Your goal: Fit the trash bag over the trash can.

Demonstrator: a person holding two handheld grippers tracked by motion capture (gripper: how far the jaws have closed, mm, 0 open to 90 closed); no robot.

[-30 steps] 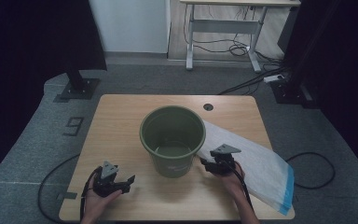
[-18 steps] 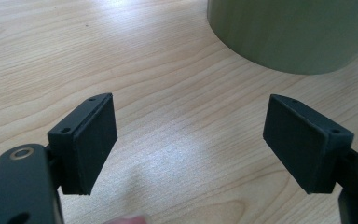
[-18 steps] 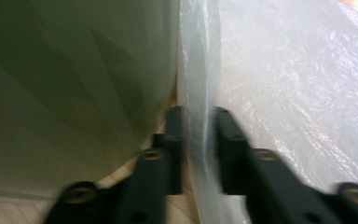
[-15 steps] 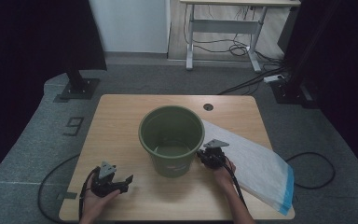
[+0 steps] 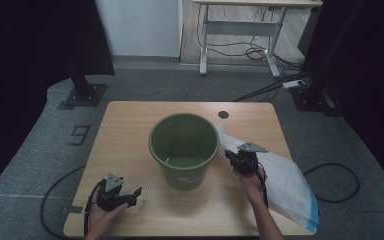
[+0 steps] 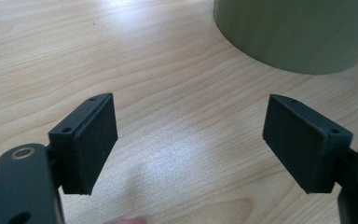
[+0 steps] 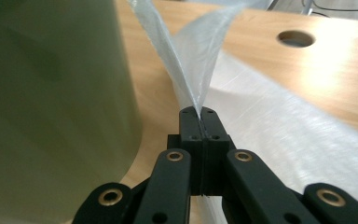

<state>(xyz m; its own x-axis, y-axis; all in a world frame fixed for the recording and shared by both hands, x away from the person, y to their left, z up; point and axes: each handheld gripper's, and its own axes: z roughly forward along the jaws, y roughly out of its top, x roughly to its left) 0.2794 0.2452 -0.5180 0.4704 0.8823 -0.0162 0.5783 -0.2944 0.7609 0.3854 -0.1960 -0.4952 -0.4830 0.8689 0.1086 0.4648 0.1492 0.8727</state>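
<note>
Bag [image 5: 285, 182] lies flat on bench [image 5: 130, 130] right of green bucket [image 5: 184, 150], its far corner hanging past the bench edge. Right claw [image 5: 230, 156] just closed, pinching the bag's near edge; film [image 7: 191, 70] rises out of the pressed-together jaws, just beside the bucket wall. Left claw [image 5: 132, 196] spread wide, empty, low over bare bench near the bucket. Bucket label is too small to read.
</note>
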